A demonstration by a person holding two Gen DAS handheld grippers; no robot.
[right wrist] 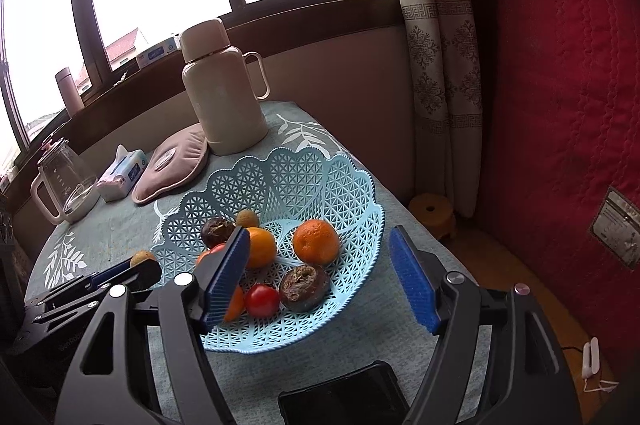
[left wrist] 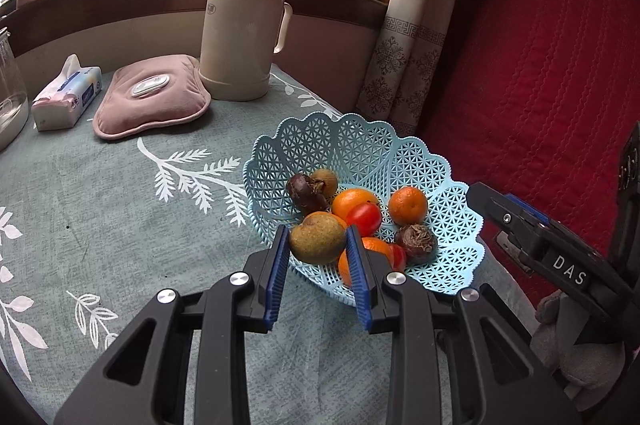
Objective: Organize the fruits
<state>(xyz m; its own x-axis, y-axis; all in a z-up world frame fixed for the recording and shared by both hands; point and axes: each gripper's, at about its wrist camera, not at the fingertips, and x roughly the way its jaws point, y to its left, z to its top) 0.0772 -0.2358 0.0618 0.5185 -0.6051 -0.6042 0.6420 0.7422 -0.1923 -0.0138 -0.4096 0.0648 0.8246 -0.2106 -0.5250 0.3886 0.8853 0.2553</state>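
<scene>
My left gripper (left wrist: 318, 245) is clamped on a brownish-green fruit (left wrist: 317, 238), its blue pads (left wrist: 280, 265) pressing both flanks. The fruit is a shade longer than it is wide, and that long axis runs across the gap from pad to pad; a shallow dimple faces up and away from me. It hangs at the near-left rim of the light blue basket (left wrist: 440, 265), and I cannot tell whether it touches the rim. From my right wrist view the same fruit (right wrist: 142, 257) shows only as a small yellowish bump past the left gripper's tips (right wrist: 136, 271), just outside the basket's (right wrist: 352, 265) left edge.

My right gripper (right wrist: 320, 267) stands wide with nothing between the pads, held above the basket's near half. Its left pad (right wrist: 224, 277) covers part of an orange, its right pad sits beyond the right rim.

Inside the basket lie a red tomato (right wrist: 262, 301) and a dark wrinkled fruit (right wrist: 305, 287) nearest me, then an orange (right wrist: 316, 241) to the right and another (right wrist: 260, 247) in the middle, then a second dark fruit (right wrist: 216, 231) and a small tan one (right wrist: 247, 218) at the back.

Beyond, on the leaf-print tablecloth (left wrist: 120, 205), sit a pink warmer cushion (left wrist: 152, 101), a tissue pack (left wrist: 66, 99), a cream flask (left wrist: 242, 25) and a glass jug (right wrist: 64, 181)
</scene>
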